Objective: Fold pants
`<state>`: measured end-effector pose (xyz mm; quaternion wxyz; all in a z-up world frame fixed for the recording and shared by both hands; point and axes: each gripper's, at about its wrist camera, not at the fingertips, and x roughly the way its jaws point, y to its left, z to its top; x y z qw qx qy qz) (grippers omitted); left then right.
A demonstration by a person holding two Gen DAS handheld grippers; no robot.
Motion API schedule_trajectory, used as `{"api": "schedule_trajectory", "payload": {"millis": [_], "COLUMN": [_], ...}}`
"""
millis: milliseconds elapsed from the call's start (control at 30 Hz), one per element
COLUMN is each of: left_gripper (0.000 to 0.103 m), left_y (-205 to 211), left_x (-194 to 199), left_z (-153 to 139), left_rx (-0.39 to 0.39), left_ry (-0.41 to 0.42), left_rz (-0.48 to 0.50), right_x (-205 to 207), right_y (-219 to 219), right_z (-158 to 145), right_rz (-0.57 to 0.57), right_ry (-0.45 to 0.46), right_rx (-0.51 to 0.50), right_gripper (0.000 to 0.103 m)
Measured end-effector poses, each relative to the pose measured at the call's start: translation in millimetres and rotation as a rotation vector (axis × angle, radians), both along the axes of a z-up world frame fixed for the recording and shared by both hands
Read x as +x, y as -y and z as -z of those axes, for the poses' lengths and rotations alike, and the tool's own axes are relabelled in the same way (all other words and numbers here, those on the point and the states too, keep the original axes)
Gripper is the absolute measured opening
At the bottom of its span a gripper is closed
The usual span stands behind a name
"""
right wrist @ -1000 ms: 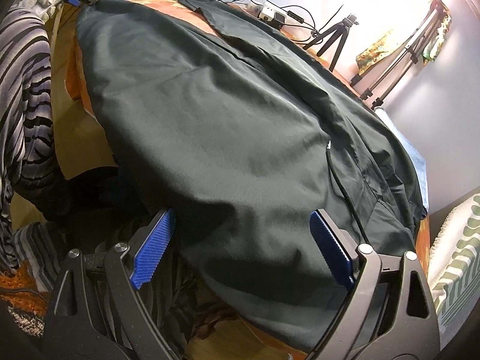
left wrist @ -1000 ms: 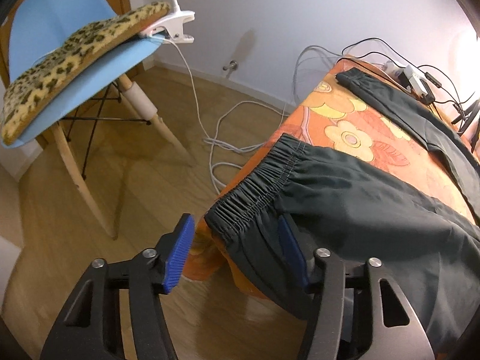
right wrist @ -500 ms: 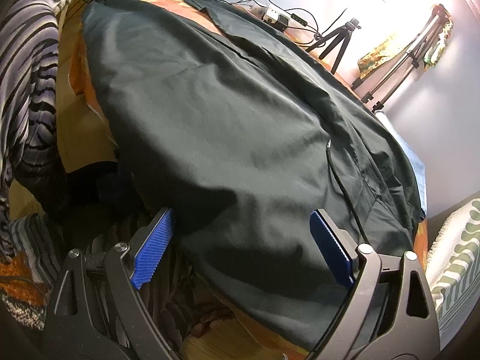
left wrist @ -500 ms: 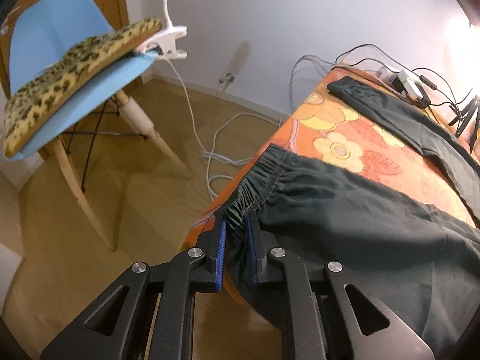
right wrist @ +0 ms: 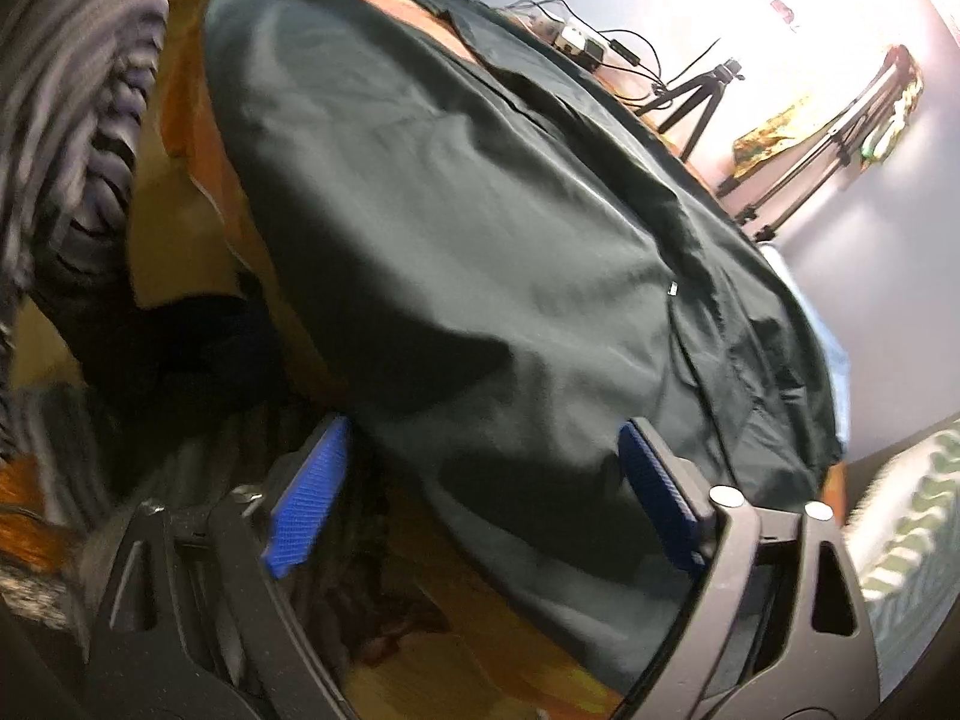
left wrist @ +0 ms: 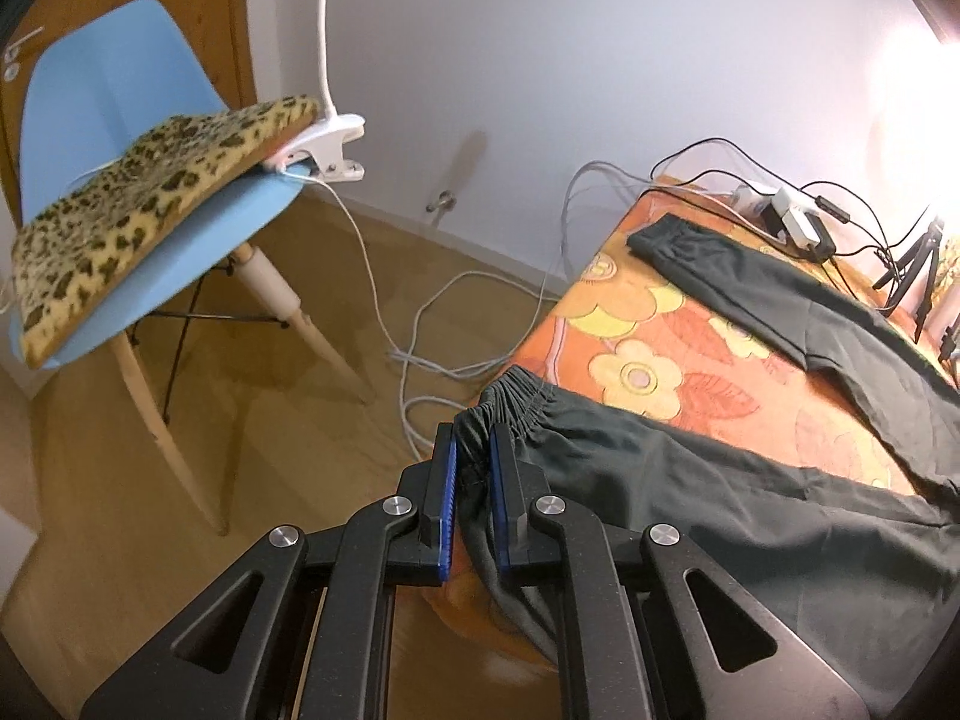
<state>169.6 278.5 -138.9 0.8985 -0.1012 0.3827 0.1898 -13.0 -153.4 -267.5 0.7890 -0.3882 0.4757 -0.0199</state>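
Observation:
Dark green pants [left wrist: 750, 492] lie spread on an orange flowered table cover [left wrist: 648, 324]. My left gripper [left wrist: 474, 462] is shut on the elastic cuff [left wrist: 516, 399] of the near leg, at the table's left edge. The other leg [left wrist: 780, 294] stretches toward the far side. In the right wrist view the pants [right wrist: 480, 228] fill the frame. My right gripper [right wrist: 480, 462] is open, its blue pads either side of the fabric's near edge, which hangs over the table.
A blue chair [left wrist: 150, 228] with a leopard cushion [left wrist: 150, 180] and a clamp lamp [left wrist: 336, 144] stands left. White cables [left wrist: 420, 324] trail over the wooden floor. A power strip [left wrist: 798, 222] and tripods [right wrist: 696, 102] sit at the far side. My striped sleeve [right wrist: 66, 90] is left.
My left gripper closed on the elastic cuff and has lifted and pulled it a little. My right gripper stayed open and shifted slightly along the fabric's near edge.

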Motion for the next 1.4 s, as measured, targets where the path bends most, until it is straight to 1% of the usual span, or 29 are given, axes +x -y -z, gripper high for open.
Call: {"api": "schedule_trajectory", "payload": {"millis": [33, 133, 233, 300, 333, 367, 400, 433, 533, 667, 800, 933, 1067, 1200, 1300, 1400], "left_gripper": [0.008, 0.008, 0.008, 0.008, 0.008, 0.008, 0.008, 0.008, 0.008, 0.008, 0.008, 0.008, 0.008, 0.008, 0.008, 0.008], "left_y": [0, 1, 3, 2, 1, 1, 1, 2, 4, 9, 15, 24, 37, 47, 53, 59], "left_x": [0, -1, -2, -3, -4, -4, -4, -3, 0, 7, 23, 50, 88, 130, 175, 212], "left_z": [-1, -3, -5, -8, -10, -12, -13, -16, -22, -35, -50, -66, -78, -81, -72, -59], "left_rx": [-0.004, -0.007, -0.006, -0.011, -0.019, -0.026, -0.031, -0.029, -0.026, -0.033, -0.029, -0.021, -0.003, 0.016, 0.012, 0.018], "left_ry": [0.004, 0.01, 0.014, 0.025, 0.033, 0.038, 0.043, 0.048, 0.057, 0.084, 0.106, 0.125, 0.13, 0.112, 0.073, 0.023], "left_rz": [0.001, 0.005, 0.007, 0.002, -0.001, -0.001, -0.001, 0.003, 0.007, 0.022, 0.045, 0.069, 0.099, 0.123, 0.131, 0.135], "right_x": [2, 4, 5, 5, 5, 5, 5, 5, 11, 25, 47, 74, 109, 154, 183, 219], "right_y": [2, 5, 5, 4, 4, 4, 4, 5, 10, 15, 16, 23, 35, 57, 76, 101], "right_z": [2, 1, -5, -10, -13, -18, -26, -32, -53, -79, -106, -129, -146, -158, -160, -152], "right_rz": [0.008, 0.022, 0.022, 0.017, 0.016, 0.017, 0.024, 0.032, 0.049, 0.06, 0.055, 0.065, 0.08, 0.11, 0.129, 0.168], "right_ry": [-0.009, -0.014, -0.032, -0.056, -0.06, -0.064, -0.061, -0.052, -0.013, 0.05, 0.137, 0.217, 0.285, 0.332, 0.34, 0.325], "right_rx": [-0.003, 0.007, 0.04, 0.073, 0.092, 0.119, 0.149, 0.169, 0.205, 0.2, 0.145, 0.097, 0.045, 0.016, -0.005, -0.004], "right_gripper": [0.078, 0.067, 0.055, 0.042, 0.038, 0.029, 0.017, 0.014, 0.01, 0.007, 0.006, 0.005, 0.005, 0.005, 0.004, 0.004]}}
